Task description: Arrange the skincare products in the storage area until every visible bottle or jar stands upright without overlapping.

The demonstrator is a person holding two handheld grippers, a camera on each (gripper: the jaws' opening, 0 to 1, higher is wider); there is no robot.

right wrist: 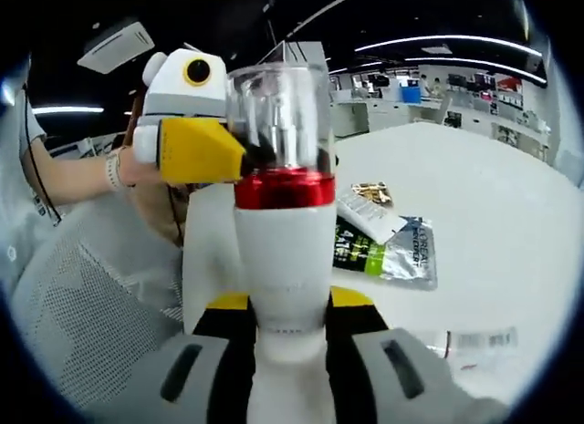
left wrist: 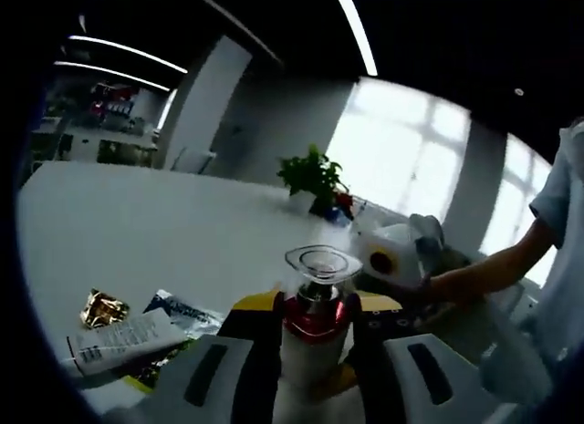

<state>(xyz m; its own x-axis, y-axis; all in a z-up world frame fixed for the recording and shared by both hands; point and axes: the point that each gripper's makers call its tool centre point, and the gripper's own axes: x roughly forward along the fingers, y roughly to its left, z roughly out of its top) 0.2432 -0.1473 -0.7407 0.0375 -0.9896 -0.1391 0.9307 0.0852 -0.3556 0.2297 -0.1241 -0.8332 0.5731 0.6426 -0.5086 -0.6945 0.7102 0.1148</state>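
In the left gripper view we see the left gripper (left wrist: 315, 369) clamped on a white bottle with a red metallic collar and clear cap (left wrist: 315, 319), held above the white table (left wrist: 164, 232). In the right gripper view the right gripper (right wrist: 287, 369) also clamps this bottle (right wrist: 285, 251); its clear cap shows a dark pump inside. Beyond lie a white tube (right wrist: 365, 214), a silver sachet (right wrist: 411, 251) and a gold packet (right wrist: 372, 192).

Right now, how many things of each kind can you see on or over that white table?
Bottle with red band, held by both grippers: 1
White tube: 1
Silver sachets: 1
Gold wrapper: 1
Potted plant: 1
Total: 5
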